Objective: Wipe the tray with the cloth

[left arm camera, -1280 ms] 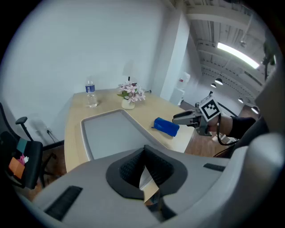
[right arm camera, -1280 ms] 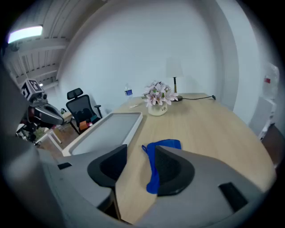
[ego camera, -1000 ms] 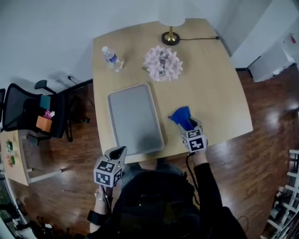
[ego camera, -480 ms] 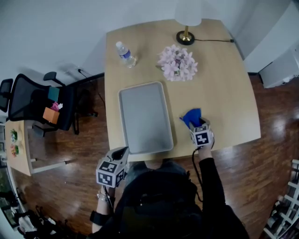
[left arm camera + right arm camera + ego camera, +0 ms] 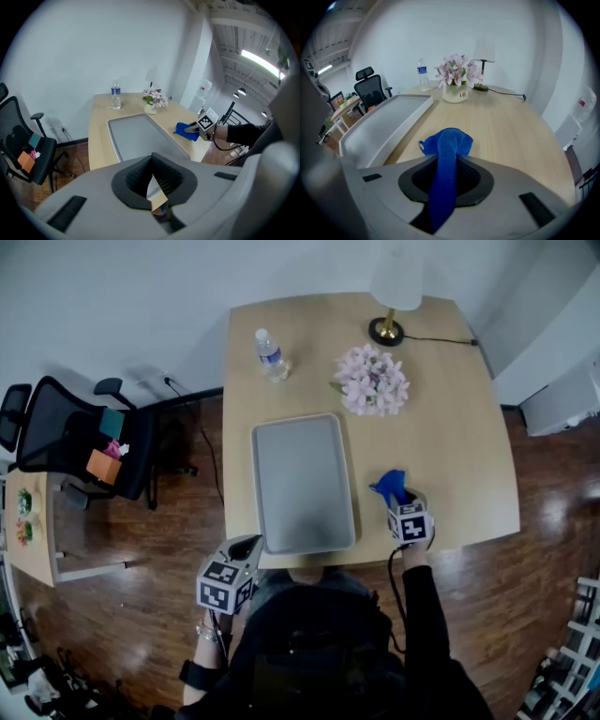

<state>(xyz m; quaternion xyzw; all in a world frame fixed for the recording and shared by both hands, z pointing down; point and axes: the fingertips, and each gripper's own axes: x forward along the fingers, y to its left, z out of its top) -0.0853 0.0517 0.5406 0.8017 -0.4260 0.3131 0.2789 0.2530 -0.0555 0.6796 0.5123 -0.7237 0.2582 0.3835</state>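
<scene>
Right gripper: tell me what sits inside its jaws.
A blue cloth fills the right gripper, whose jaws have just been closing onto it. Its bunched end sticks out over the table. Its rear end is covered.

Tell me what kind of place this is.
Probably an office or workroom: a black office chair stands beside a wooden table with a lamp, and a second desk stands nearby.

No legible text, vase (image 5: 454,95) print blurred
</scene>
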